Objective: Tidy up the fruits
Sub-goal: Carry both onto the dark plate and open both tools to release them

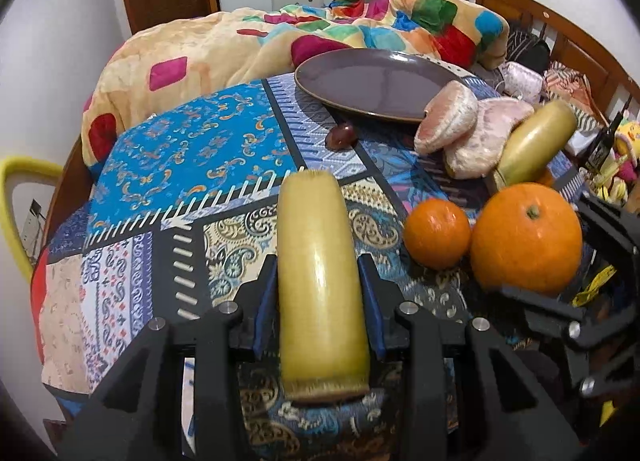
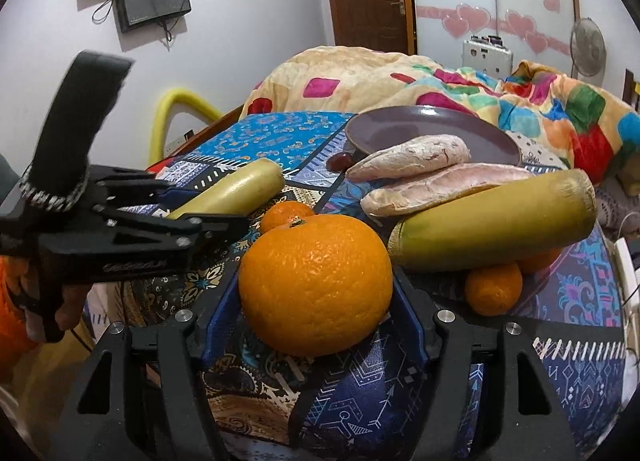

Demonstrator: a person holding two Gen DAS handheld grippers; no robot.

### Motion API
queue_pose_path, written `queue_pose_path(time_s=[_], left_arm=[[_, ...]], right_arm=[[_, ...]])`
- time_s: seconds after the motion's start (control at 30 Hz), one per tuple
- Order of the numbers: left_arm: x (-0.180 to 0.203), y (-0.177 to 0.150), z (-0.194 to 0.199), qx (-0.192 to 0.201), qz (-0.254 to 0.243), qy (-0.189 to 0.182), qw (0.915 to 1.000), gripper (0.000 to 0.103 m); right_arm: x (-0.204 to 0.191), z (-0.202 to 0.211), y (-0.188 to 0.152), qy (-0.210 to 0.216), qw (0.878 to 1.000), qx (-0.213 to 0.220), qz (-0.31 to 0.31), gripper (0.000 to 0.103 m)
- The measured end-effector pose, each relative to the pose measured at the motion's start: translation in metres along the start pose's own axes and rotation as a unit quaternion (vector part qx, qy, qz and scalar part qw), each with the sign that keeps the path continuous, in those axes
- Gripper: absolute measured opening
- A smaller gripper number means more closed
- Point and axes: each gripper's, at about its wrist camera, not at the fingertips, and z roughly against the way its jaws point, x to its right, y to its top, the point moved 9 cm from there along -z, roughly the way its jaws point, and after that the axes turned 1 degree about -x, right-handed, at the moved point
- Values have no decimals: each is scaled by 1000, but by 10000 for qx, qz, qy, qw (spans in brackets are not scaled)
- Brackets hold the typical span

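Observation:
My left gripper (image 1: 318, 261) is shut on a yellow-green sugarcane piece (image 1: 320, 281), which lies lengthwise between the blue pads above the patterned cloth. The right wrist view shows the same left gripper (image 2: 208, 209) and sugarcane piece (image 2: 240, 189) at the left. My right gripper (image 2: 316, 281) straddles a large orange (image 2: 316, 281) that rests on the cloth, with a pad against each side. Behind lie a small orange (image 2: 286, 215), a second cane piece (image 2: 492, 229), pomelo segments (image 2: 412, 157), a dark red fruit (image 2: 340, 161) and an empty purple plate (image 2: 400, 129).
Another small orange (image 2: 494, 287) sits under the second cane piece. A colourful blanket (image 1: 248, 41) is heaped behind the plate. A wooden headboard (image 1: 560, 29) runs along the right, and a yellow chair frame (image 1: 16, 201) stands at the left. A person's hand (image 2: 68, 309) holds the left gripper.

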Motion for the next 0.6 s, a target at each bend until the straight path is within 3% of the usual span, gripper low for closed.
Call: queue_pose_path(time_s=[0.27, 0.6], left_arm=[[0, 2, 7, 155, 10, -35, 9999, 37], [8, 34, 54, 825, -7, -53, 9966, 37]], right_arm=[[9, 6, 6, -194, 9998, 90, -8, 64], [31, 34, 46, -352, 9972, 636, -164, 64]])
